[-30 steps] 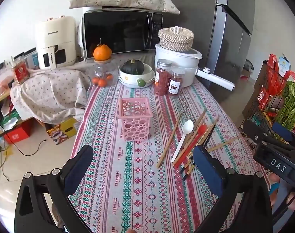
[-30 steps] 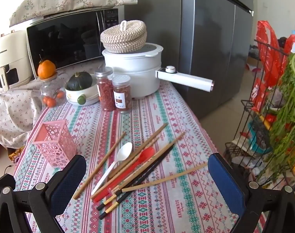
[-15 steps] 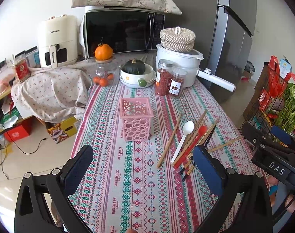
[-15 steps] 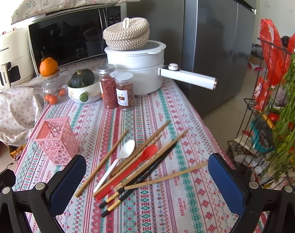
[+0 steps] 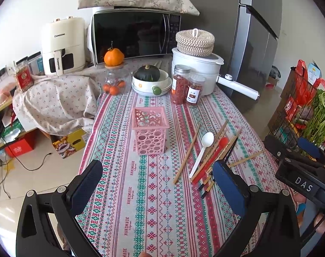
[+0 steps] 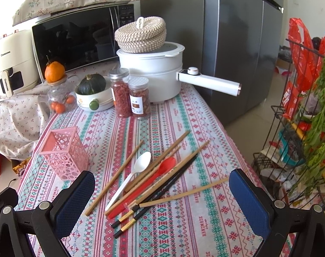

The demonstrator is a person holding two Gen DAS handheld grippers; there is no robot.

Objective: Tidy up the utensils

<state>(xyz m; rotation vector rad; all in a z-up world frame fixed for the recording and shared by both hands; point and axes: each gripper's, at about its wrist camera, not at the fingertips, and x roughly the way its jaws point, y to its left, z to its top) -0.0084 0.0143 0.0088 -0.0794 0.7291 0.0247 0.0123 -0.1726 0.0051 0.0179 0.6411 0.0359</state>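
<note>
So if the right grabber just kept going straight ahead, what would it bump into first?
Probably the utensil pile: the open right gripper points at the red spoon and black chopsticks on the tablecloth, though depth is unclear.

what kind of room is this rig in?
Most likely a home kitchen or dining corner: a microwave and air fryer at the back, a fridge beside the table, an electric pot, and chopsticks scattered on a patterned tablecloth.

The utensil holder stands left of the chopsticks and spoons on the tablecloth.
</note>
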